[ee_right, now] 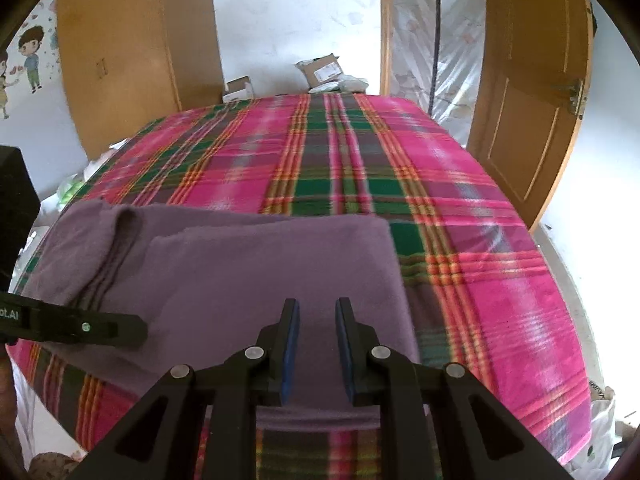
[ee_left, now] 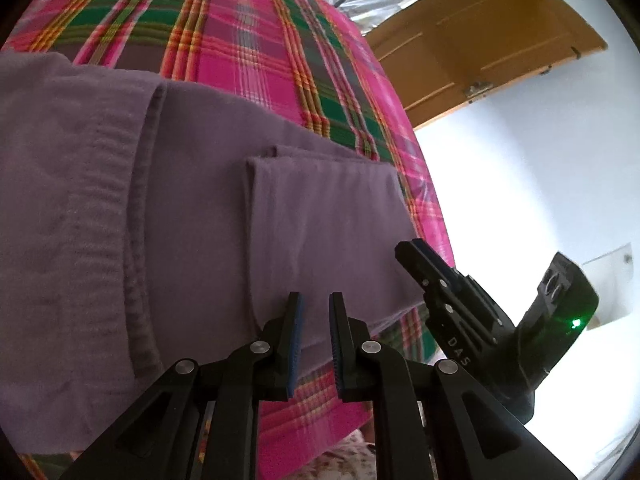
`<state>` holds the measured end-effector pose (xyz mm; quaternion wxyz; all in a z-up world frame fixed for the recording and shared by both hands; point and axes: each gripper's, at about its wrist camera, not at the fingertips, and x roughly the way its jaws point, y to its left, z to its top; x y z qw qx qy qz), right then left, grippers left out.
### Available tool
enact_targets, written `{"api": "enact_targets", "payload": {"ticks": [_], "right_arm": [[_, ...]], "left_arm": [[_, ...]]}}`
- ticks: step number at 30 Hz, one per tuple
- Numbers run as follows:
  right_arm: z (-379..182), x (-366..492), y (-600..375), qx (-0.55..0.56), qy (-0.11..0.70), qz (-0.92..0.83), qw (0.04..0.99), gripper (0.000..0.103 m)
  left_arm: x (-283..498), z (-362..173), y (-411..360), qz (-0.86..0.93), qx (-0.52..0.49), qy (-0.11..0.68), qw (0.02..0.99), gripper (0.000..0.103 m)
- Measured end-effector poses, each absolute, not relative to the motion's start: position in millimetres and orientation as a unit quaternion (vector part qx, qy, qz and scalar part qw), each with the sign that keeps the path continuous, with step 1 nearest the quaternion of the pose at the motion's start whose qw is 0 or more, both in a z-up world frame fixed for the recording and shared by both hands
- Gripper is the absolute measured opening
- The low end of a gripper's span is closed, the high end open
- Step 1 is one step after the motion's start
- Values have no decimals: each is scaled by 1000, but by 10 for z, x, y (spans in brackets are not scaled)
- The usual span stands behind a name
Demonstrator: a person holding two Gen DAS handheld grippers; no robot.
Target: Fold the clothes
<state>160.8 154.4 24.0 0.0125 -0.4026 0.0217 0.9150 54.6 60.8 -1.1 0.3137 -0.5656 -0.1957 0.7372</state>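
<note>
I hold my left gripper (ee_left: 316, 344) low over the near edge of the purple garment (ee_left: 192, 216), which lies partly folded on the plaid blanket (ee_left: 248, 40) covering the bed. The jaws stand a narrow gap apart with nothing between the blue pads; the cloth's near hem lies just under and ahead of the fingertips, and I cannot tell whether they touch it. A folded panel of the garment runs straight forward from this gripper, and a ribbed hem band lies to its left.

My right gripper (ee_right: 317, 346) hovers over the same garment (ee_right: 248, 272) from the near side of the bed, its jaws also parted a little and gripping nothing. The purple cloth spreads ahead of and beneath its fingers, with its right edge just right of the gripper and a rolled fold toward the far left corner. In the left wrist view this gripper (ee_left: 416, 264) shows at the garment's right edge. In the right wrist view the left gripper (ee_right: 120, 330) comes in from the left over the cloth's near left part.

Beyond the bed stands a wooden door (ee_right: 532, 92).
</note>
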Motion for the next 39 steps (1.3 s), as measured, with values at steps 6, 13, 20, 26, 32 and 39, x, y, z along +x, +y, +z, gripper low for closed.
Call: {"api": "enact_targets", "payload": {"ticks": [6,13,20,26,32,39], "right_arm": [[224,1661,1412,-404,24,915,1,19],[167,1662,1136,-412,7,911,-21,19],[252,1680,863,-383,5,920,-76,19],[111,1629,609,-393,-22,915,-88,20],[159,1630,537,-387,-24,916,-100,20],[122,1651,492,-388,-37,916,-92,20]], "left_arm": [[658,-59,551,730,-575,-195,315,13],[810,8,347,735,-565,-202,316,13],[898,155,-34,761,-538,-221,289,14],[938,216,-408,782,-512,-245,257,20],[872,187,-853,794,-497,-281,207,20],[874,88,-1224,803,-483,-308,164,20]]}}
